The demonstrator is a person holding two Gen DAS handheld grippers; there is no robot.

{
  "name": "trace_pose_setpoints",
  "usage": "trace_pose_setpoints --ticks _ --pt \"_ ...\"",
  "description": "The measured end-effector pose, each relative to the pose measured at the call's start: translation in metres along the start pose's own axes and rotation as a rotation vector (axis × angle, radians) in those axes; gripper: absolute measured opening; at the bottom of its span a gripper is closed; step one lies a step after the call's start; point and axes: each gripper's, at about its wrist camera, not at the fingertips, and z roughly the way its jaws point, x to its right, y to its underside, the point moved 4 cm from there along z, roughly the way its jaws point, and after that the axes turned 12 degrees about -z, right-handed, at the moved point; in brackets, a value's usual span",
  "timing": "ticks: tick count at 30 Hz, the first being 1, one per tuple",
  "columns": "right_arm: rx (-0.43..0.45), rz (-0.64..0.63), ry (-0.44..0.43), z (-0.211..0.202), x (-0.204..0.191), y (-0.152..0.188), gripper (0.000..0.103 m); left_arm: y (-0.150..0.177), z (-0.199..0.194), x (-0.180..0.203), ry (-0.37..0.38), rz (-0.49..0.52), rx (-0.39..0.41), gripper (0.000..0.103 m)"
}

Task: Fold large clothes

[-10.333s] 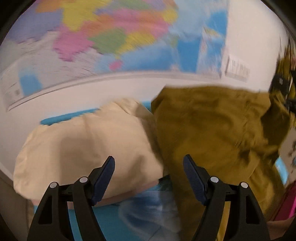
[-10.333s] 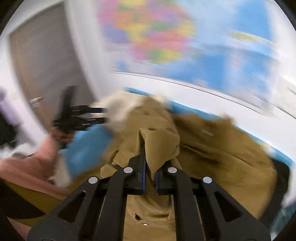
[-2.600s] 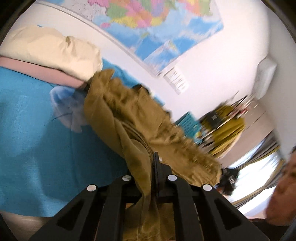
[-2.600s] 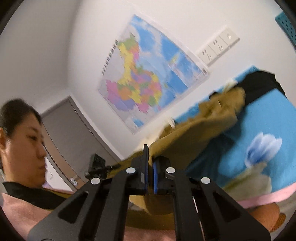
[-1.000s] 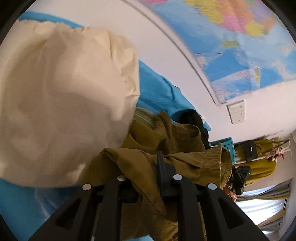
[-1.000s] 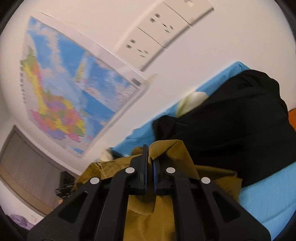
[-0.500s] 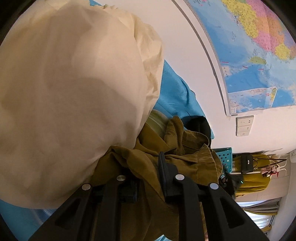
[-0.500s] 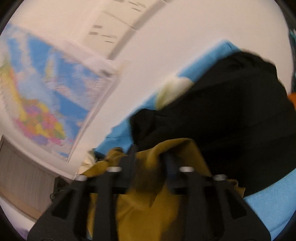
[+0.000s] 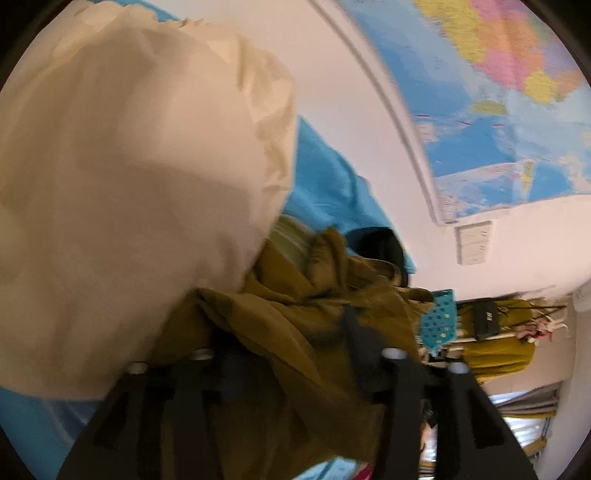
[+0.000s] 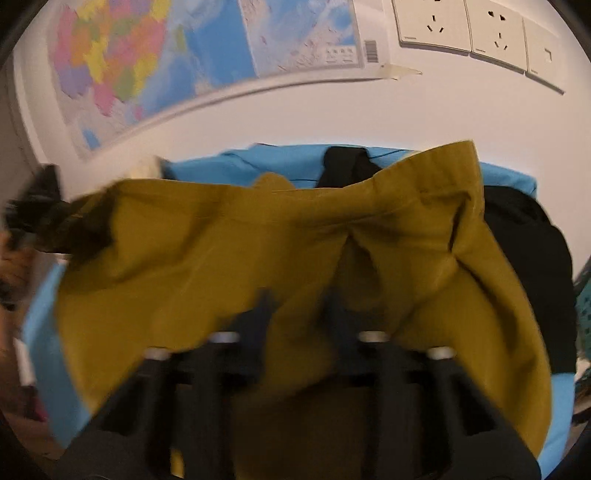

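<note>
A large olive-mustard garment (image 10: 229, 254) lies spread on the blue bed sheet (image 10: 236, 166) against the wall. In the left wrist view the garment (image 9: 295, 332) bunches beside a cream pillow (image 9: 129, 192). My left gripper (image 9: 284, 332) is open, its jaws wide apart with garment cloth lying loose between them. My right gripper (image 10: 299, 310) is open too, fingers spread over the garment's near edge. Both views are motion-blurred.
A black garment (image 10: 524, 236) lies at the garment's right end near the wall. A world map (image 10: 155, 62) and wall sockets (image 10: 461, 26) hang above the bed. A teal basket (image 9: 437, 317) and a clothes rack (image 9: 495, 332) stand beyond the bed.
Both grippers were shut on the garment a second ago; both have opened and let it go. The garment now lies spread flat along the wall.
</note>
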Motion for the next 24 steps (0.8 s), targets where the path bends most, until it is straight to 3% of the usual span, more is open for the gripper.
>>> trace_pose_setpoints --ticks 1,6,9,13,18,20,21,22,24 --pt "0.016 0.025 -0.01 -0.001 0.003 -0.003 0.002 0.004 -0.004 0.003 0.013 0.011 0.002 0.073" --pt "0.067 0.007 0.019 -0.005 0.003 -0.021 0.002 0.038 -0.024 0.03 -0.024 0.259 0.064 0.076" --pt "0.048 -0.007 0.023 0.009 -0.002 -0.026 0.002 0.065 -0.015 0.049 -0.056 0.428 0.032 0.076" --pt "0.0 0.01 0.027 0.03 0.003 -0.019 0.002 0.1 0.005 0.074 -0.034 0.653 -0.035 0.077" --pt "0.004 0.032 0.011 0.031 0.002 -0.016 0.004 0.084 0.057 0.067 -0.194 0.648 -0.051 0.074" --pt "0.006 0.057 0.003 0.025 0.003 -0.015 0.016 0.071 0.072 0.055 -0.268 0.627 -0.025 0.064" --pt "0.022 0.092 -0.029 0.017 0.006 -0.014 0.035 0.063 0.08 0.048 -0.316 0.618 0.002 0.051" --pt "0.057 0.124 -0.071 0.004 0.008 -0.011 0.043 0.055 0.084 0.04 -0.331 0.589 0.018 0.043" --pt "0.113 0.146 -0.107 -0.021 0.01 -0.005 0.045 0.047 0.082 0.033 -0.289 0.526 0.027 0.04"
